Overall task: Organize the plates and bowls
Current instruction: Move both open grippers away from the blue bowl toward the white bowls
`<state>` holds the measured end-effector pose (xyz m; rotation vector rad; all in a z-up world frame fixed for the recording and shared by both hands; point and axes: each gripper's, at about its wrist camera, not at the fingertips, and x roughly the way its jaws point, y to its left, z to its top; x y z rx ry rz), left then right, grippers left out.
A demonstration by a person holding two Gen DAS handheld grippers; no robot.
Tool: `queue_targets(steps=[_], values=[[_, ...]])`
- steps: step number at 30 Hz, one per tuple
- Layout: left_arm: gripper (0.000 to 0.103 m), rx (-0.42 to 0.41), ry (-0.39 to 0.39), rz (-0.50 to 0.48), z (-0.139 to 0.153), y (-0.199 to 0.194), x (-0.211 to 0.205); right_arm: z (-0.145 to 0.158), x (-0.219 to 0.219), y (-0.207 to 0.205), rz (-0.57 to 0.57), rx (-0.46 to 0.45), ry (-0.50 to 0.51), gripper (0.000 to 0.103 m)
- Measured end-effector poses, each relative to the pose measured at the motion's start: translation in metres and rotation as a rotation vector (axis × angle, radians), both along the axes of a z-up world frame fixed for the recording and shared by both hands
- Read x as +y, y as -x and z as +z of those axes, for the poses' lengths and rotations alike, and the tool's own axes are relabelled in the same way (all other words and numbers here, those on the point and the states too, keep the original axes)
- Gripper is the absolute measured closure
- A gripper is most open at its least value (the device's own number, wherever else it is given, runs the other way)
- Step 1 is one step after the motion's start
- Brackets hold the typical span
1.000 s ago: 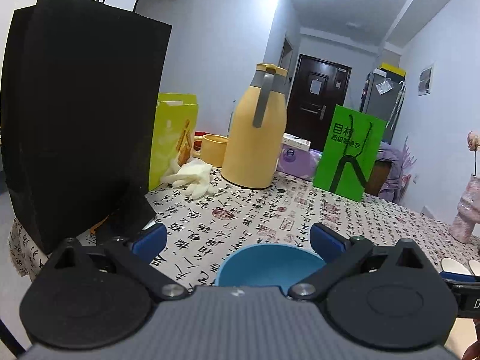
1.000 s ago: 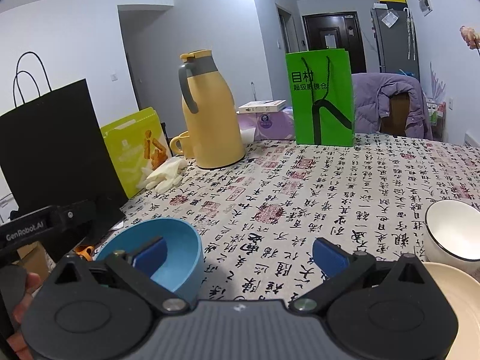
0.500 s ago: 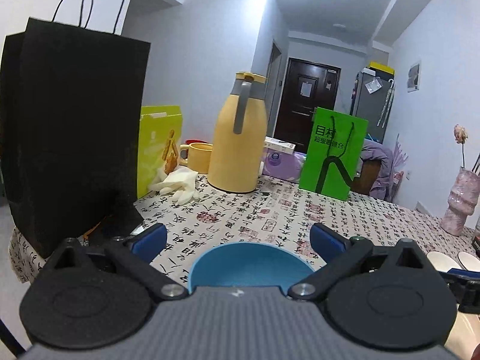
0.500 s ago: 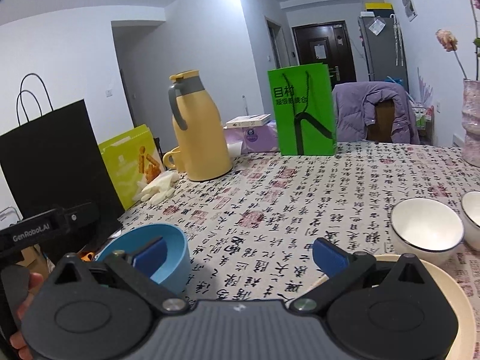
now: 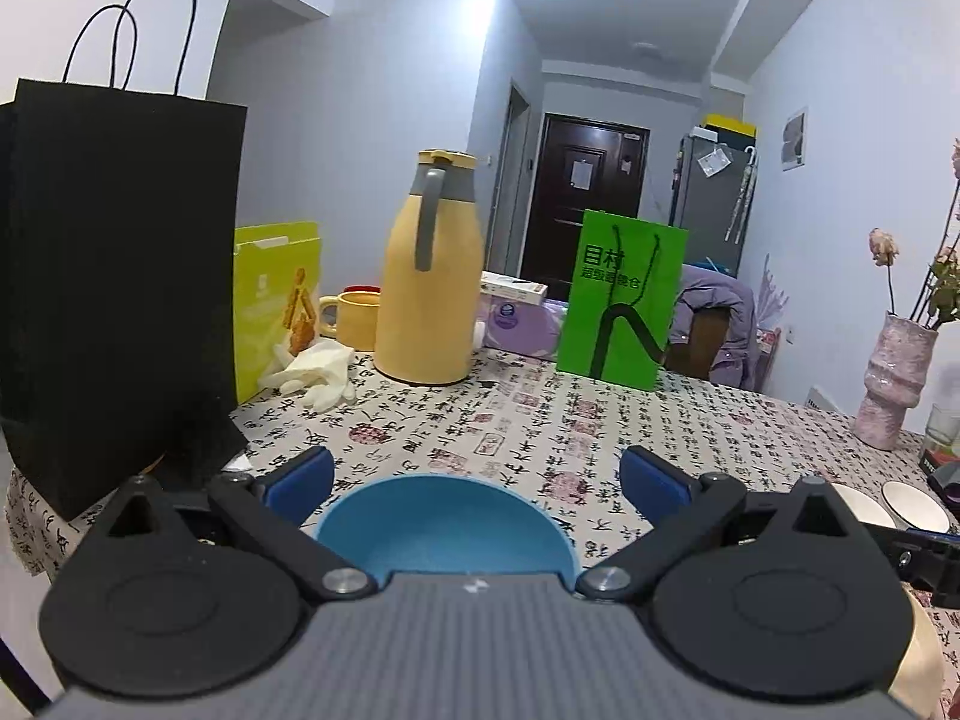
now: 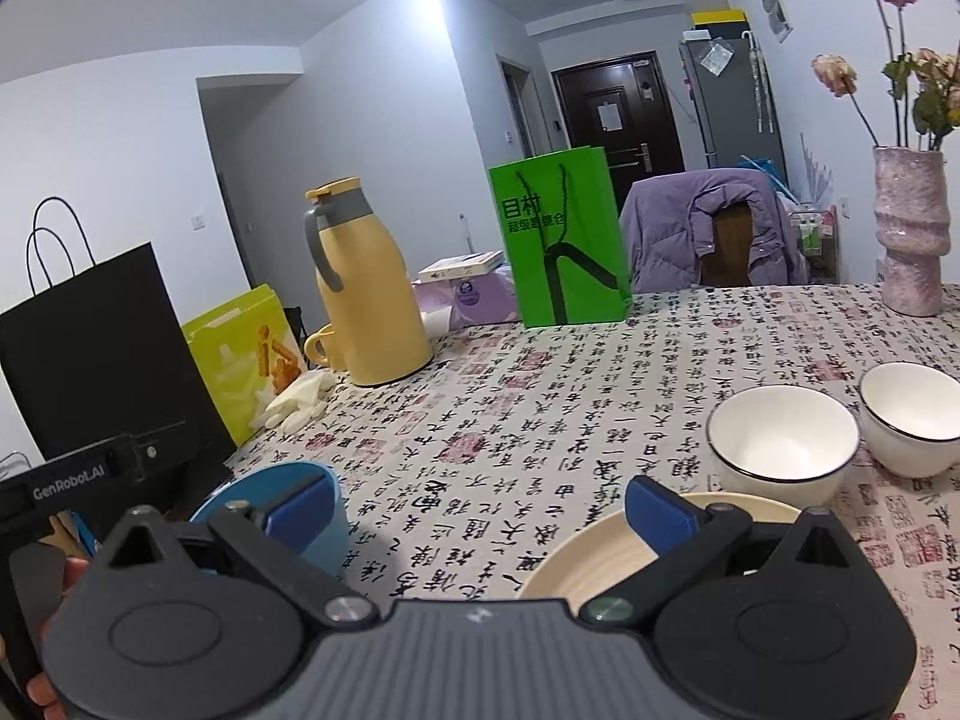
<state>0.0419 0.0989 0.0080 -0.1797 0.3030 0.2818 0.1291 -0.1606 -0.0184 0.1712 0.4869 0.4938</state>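
We hold our left tool (image 5: 474,477) spread wide, released, with the blue bowl (image 5: 444,525) low between its fingers on the patterned surface (image 5: 540,420). Our right tool (image 6: 480,507) is likewise released, a cream plate (image 6: 600,558) under its right finger and two white bowls (image 6: 783,441) just ahead to the right.
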Motion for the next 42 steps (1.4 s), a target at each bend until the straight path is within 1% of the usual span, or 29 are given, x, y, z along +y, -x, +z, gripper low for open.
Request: queue_targets(steps=[15, 21, 32, 42], values=[[0.0, 0.014, -0.021, -0.087, 0.001, -0.009, -0.04, -0.009, -0.052, 0.007, -0.088, 0.003, -0.046, 0.0], [0.0, 0.038, -0.029, -0.126, 0.001, -0.019, -0.061, -0.013, -0.074, 0.005, -0.105, 0.004, -0.071, 0.0], [0.0, 0.069, -0.038, -0.16, -0.002, -0.037, -0.09, -0.018, -0.1, -0.006, -0.128, 0.002, -0.055, 0.0], [0.0, 0.083, -0.067, -0.194, -0.004, -0.053, -0.116, -0.025, -0.125, -0.02, -0.166, 0.009, -0.035, 0.0]])
